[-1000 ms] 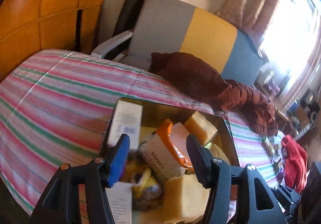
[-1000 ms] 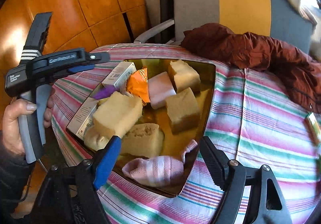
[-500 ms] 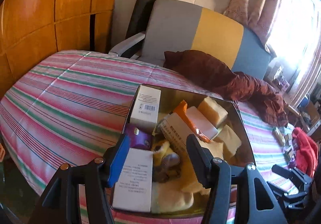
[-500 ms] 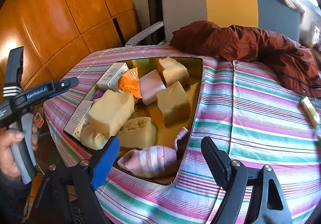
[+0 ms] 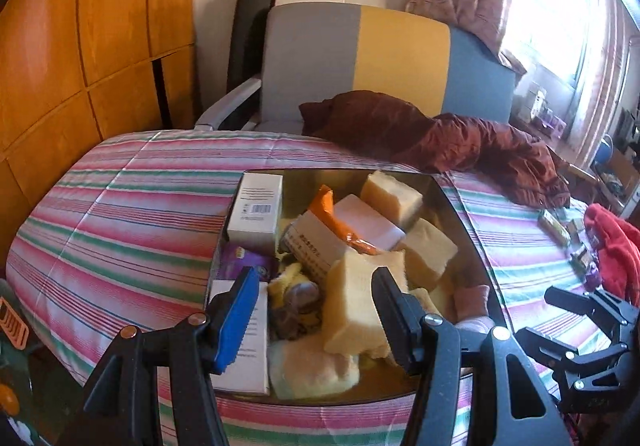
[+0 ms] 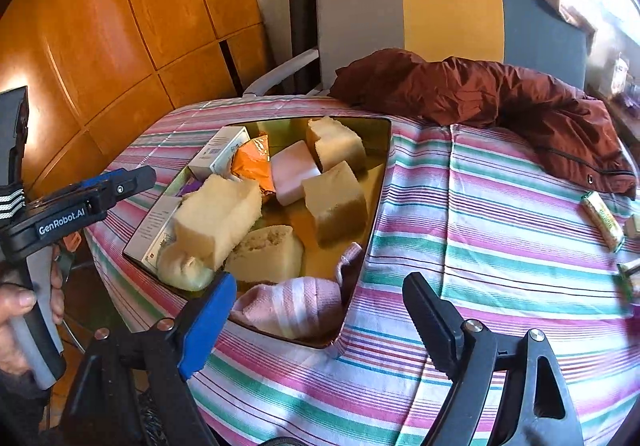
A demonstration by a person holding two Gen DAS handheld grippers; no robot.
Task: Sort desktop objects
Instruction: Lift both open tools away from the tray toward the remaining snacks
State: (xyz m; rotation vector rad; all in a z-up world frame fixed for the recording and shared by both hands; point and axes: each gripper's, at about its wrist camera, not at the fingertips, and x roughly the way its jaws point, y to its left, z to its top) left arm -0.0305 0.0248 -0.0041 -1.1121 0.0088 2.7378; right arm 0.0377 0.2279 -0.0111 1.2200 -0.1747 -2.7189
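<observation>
A: What carries the items?

B: A desk [image 6: 460, 230] under a pink, green and white striped cloth.

A: What rests directly on it?

B: A gold tray [image 6: 376, 182] toward its left side; a brown jacket [image 6: 500, 94] at the far edge; a green-yellow wrapped bar [image 6: 602, 220] at right, beside small items, possibly packets.

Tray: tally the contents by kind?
Yellow foam blocks: 4
Pink block: 1
White boxes: 2
Orange packet: 1
Purple packet: 1
Pink striped sock: 1
Total: 10 clear; others half-buried.
</observation>
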